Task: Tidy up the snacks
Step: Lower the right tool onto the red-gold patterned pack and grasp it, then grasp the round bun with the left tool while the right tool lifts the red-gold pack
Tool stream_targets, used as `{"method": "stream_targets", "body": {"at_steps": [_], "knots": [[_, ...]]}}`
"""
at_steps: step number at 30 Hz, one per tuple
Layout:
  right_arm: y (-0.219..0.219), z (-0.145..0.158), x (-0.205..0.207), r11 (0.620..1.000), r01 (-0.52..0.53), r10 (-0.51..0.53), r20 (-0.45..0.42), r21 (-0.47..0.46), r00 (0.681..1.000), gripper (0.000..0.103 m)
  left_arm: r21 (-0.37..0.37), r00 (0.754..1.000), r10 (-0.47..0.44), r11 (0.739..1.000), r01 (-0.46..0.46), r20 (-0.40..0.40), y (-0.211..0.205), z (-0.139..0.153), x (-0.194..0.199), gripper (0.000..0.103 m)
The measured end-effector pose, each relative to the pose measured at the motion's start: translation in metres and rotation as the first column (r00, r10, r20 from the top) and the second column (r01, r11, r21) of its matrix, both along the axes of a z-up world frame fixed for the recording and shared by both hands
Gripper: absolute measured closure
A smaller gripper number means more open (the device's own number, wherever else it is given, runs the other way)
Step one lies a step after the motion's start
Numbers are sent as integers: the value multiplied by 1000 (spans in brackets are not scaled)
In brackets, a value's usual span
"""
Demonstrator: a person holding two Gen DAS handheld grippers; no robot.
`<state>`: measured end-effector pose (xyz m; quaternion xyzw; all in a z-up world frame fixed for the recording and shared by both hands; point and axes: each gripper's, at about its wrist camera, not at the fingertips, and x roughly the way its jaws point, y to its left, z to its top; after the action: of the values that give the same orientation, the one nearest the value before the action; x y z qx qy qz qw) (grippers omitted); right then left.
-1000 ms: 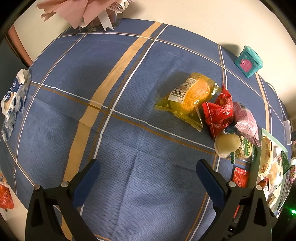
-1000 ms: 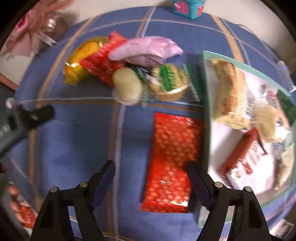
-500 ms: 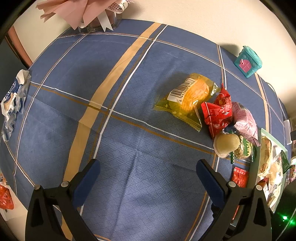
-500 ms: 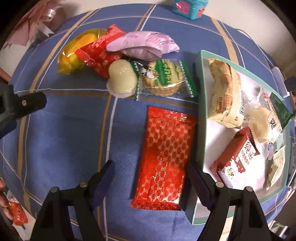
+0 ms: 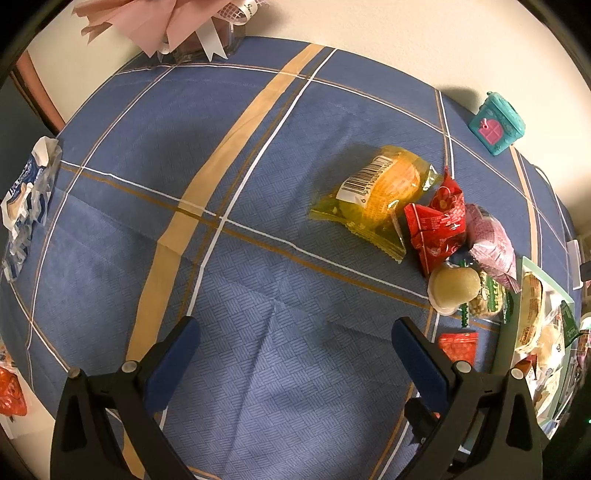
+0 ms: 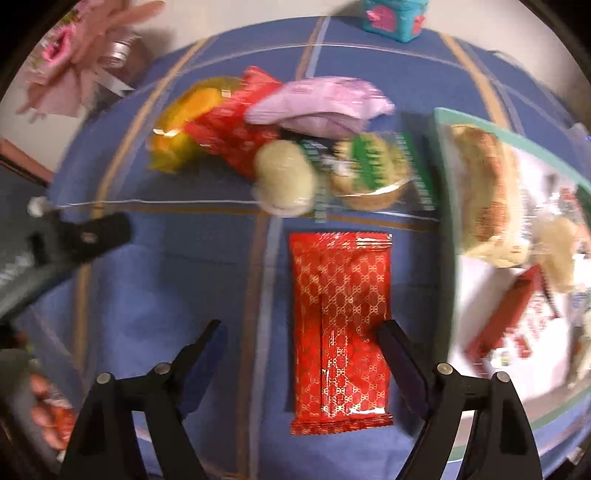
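The right gripper has its jaws wide apart, and the flat red foil packet with gold pattern lies between them, nearer the right jaw. Just right of that jaw sits the green-rimmed tray of wrapped snacks. The left gripper is likewise spread open over bare blue plaid tablecloth, with the yellow-wrapped pastry ahead and to the right.

Hardly any words to read. A white sticker with black barcode lines on the yellow snack bag, with a single digit at its end, maybe a 9 or a 6. Curly writing on the white ribbon at the top, starting with an "S", too small to read. Small print on the other wrappers too blurry.
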<state>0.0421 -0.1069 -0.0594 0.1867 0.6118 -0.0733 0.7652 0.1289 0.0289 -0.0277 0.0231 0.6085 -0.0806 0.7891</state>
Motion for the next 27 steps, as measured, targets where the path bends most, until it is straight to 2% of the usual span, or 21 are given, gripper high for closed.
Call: {"method": "stream_targets", "body": {"at_steps": [2, 4, 5, 9, 12, 13, 20, 27], "knots": [[2, 3, 5, 1000, 10, -10, 6, 8, 1000, 21, 3, 1000, 3, 1000, -3, -3, 0, 0, 0, 0], [0, 6, 8, 999, 8, -8, 3, -48, 1000, 24, 4, 1000, 5, 1000, -5, -8, -1, -1, 1, 0], [1, 5, 9, 996, 0, -1, -10, -87, 1000, 24, 5, 1000, 5, 1000, -5, -10, -2, -2, 1, 0], [1, -10, 6, 992, -25, 17, -69, -125, 997, 30, 8, 1000, -2, 1000, 2, -21, -5, -6, 2, 0], [10, -6, 7, 983, -60, 51, -58, -173, 997, 51, 12, 1000, -4, 1000, 4, -27, -8, -9, 2, 0], [14, -4, 7, 984, -59, 52, -50, -170, 997, 54, 14, 1000, -5, 1000, 5, -29, -10, -10, 2, 0], [-4, 11, 3, 990, -21, 18, -17, -140, 1000, 55, -8, 1000, -18, 1000, 18, -24, -27, -12, 6, 0], [-40, 60, -26, 995, 65, -58, 99, -71, 993, 55, -121, 998, -49, 991, 54, 49, -48, 2, 8, 0]]}}
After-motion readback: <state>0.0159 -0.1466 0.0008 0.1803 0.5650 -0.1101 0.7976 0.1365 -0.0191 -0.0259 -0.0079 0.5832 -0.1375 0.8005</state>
